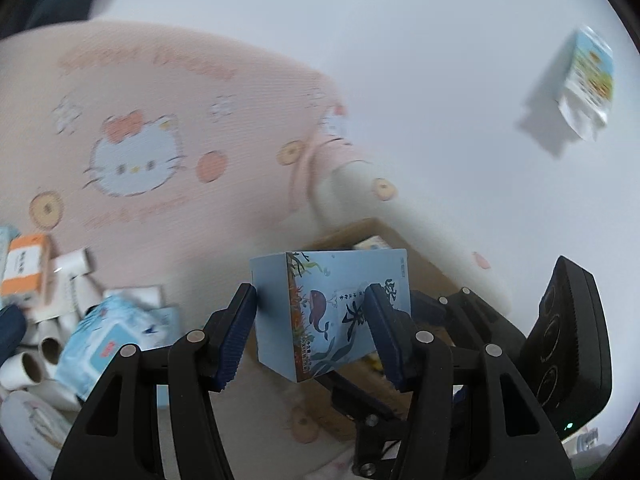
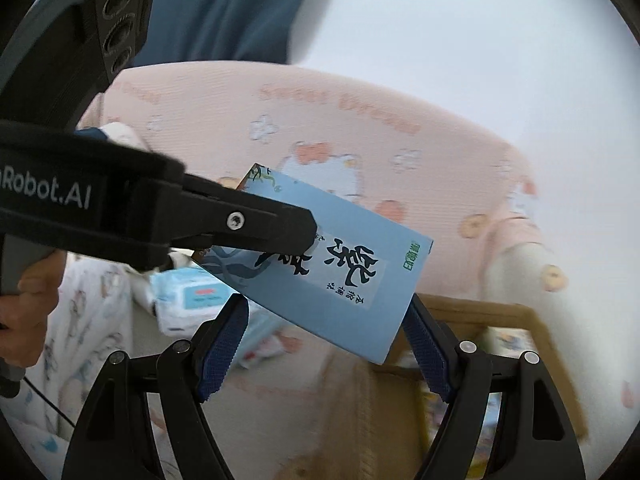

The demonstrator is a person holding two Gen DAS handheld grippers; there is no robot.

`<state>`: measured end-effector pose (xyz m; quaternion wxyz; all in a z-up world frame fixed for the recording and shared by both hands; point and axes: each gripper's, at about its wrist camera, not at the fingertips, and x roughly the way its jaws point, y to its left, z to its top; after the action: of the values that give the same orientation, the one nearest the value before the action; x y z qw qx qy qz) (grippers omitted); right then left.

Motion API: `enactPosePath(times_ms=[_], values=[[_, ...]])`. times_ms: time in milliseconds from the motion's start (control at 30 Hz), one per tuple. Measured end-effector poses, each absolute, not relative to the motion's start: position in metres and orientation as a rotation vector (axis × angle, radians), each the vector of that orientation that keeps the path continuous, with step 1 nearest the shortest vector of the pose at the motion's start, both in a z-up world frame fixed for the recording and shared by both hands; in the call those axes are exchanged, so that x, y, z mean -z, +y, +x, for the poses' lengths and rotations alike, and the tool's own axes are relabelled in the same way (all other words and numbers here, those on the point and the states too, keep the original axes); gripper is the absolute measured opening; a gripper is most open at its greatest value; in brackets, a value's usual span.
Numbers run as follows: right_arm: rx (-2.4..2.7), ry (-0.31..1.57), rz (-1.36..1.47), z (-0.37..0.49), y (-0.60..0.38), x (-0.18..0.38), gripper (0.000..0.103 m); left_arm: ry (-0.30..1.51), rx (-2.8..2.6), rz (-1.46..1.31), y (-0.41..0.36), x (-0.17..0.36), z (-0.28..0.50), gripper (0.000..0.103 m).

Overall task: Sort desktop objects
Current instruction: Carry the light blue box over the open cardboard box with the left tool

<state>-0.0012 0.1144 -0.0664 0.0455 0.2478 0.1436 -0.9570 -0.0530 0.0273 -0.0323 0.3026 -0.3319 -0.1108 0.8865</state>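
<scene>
A: Start with the left wrist view. What does the left gripper (image 1: pixel 310 334) have?

B: A light blue box (image 1: pixel 332 312) printed with a whale and seaweed. The jaws stand wide, and both blue pads press its sides, so it is gripped and held up off the surface, tilted a little.

A: Any containers?

B: Behind and below the box is a brown cardboard box (image 1: pixel 424 272), open at the top. Something pale (image 1: pixel 372 243) shows inside near its far edge, and a bit of yellow lower down; both are too blurred to name. The right gripper (image 1: pixel 452 308) reaches in from the right, beside the blue box.

A: And outside it?

B: At the left lies a heap: white paper tubes (image 1: pixel 36 364), a blue-and-white soft pack (image 1: pixel 100 348) and an orange-and-white carton (image 1: pixel 26 266). All sit on a pink cat-print cloth (image 1: pixel 132 160). A small pouch (image 1: pixel 588 84) lies well apart on the white surface, upper right.

A: Now the right wrist view.

B: The same light blue box (image 2: pixel 340 276) sits between the right gripper (image 2: pixel 326 344) pads, jaws wide; the right pad touches its edge, the left pad's contact I cannot tell. The left gripper (image 2: pixel 256 224) clamps it from the left.

A: The cardboard box?

B: The cardboard box (image 2: pixel 516 316) is below right, holding colourful printed packs (image 2: pixel 504 340), blurred. A soft pack (image 2: pixel 192 296) lies on the cloth at left.
</scene>
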Motion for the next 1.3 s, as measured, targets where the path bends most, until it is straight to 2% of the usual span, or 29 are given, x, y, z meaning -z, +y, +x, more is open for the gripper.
enactPosePath(times_ms=[333,600,733,933,1200,1300], values=[[3.044,0.319,0.767,0.047,0.187,0.047,0.078,-0.228,-2.258,-0.869,0.097,0.016,-0.045,0.059],[3.026,0.293,0.929,0.041,0.23,0.035,0.078,-0.203,-2.197,-0.939,0.14,0.018,-0.065,0.059],[3.02,0.298,0.988,0.031,0.247,0.04,0.078,-0.232,-2.172,-0.981,0.155,0.027,-0.083,0.059],[2.985,0.21,1.091,0.003,0.277,0.052,0.078,-0.255,-2.142,-1.066,0.184,0.046,-0.112,0.059],[2.845,0.27,1.394,-0.026,0.308,0.077,0.078,-0.324,-2.008,-1.305,0.22,0.089,-0.151,0.059],[2.79,0.183,1.479,-0.031,0.321,0.084,0.078,-0.356,-1.966,-1.381,0.228,0.106,-0.163,0.059]])
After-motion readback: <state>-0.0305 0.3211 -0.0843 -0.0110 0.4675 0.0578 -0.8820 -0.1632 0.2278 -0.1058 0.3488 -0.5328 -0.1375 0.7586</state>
